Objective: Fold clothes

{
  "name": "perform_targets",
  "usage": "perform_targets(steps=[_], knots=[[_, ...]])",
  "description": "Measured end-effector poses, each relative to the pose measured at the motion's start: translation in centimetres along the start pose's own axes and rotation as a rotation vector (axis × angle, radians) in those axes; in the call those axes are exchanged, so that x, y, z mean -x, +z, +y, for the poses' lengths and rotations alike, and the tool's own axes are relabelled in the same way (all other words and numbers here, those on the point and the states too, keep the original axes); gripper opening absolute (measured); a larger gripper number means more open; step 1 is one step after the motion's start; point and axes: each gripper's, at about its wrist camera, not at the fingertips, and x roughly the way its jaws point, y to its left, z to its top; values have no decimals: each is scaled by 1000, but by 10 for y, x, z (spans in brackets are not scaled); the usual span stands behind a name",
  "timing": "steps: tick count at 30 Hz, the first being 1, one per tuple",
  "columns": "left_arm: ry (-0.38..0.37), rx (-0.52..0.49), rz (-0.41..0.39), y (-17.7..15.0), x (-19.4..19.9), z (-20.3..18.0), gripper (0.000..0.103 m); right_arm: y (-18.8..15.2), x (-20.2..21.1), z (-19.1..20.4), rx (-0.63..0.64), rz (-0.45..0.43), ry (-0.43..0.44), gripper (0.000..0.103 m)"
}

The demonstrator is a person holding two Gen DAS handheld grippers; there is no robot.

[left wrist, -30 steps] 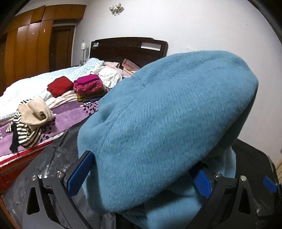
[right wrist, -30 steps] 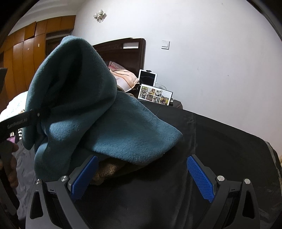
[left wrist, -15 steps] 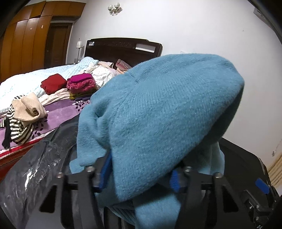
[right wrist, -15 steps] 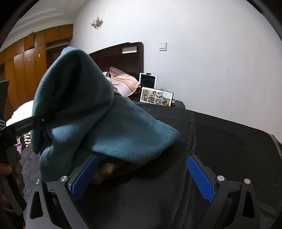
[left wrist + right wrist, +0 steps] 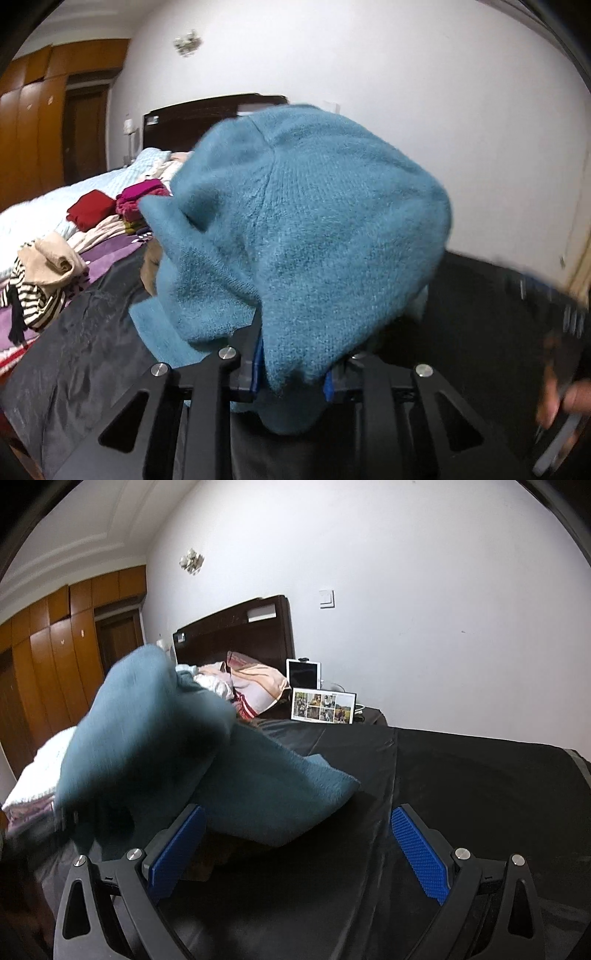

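A teal knitted sweater (image 5: 314,229) hangs in a bunched heap over my left gripper (image 5: 291,373). Its jaws are closing, with a fold of the knit caught between the two blue pads (image 5: 256,363). In the right wrist view the same sweater (image 5: 155,738) is blurred at the left, and one flap rests on the black cover (image 5: 461,794). My right gripper (image 5: 299,849) stands open just in front of that flap, its pads wide apart and touching nothing. A hand (image 5: 561,402) shows blurred at the right edge of the left wrist view.
The bed at the left holds a red folded garment (image 5: 90,212), a magenta pile (image 5: 142,195) and loose beige and striped clothes (image 5: 44,273). A tablet (image 5: 303,674) and a photo frame (image 5: 323,706) stand by the dark headboard (image 5: 236,631). Wooden wardrobes (image 5: 48,657) line the left wall.
The left jaws have gone from wide open to nearly together around the sweater's fold. The sweater heap has swung left and lower in the right wrist view, and is now blurred.
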Motion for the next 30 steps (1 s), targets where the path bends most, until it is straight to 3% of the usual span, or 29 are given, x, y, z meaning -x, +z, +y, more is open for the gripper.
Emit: perform_targets(steps=[6, 13, 17, 22, 28, 30], knots=[[-5, -48, 30, -25, 4, -14, 26, 29, 4, -2, -22, -39, 90, 102], [-18, -72, 48, -41, 10, -13, 26, 66, -18, 46, 101, -26, 285, 102], [-42, -58, 49, -41, 19, -1, 27, 64, -58, 73, 157, 68, 314, 102], [-92, -3, 36, -30, 40, 24, 43, 35, -83, 79, 179, 156, 363, 102], [-148, 0, 14, -17, 68, 40, 51, 12, -83, 70, 159, 165, 415, 102], [-161, -18, 18, -17, 75, 43, 59, 8, -81, 68, 157, 160, 430, 102]])
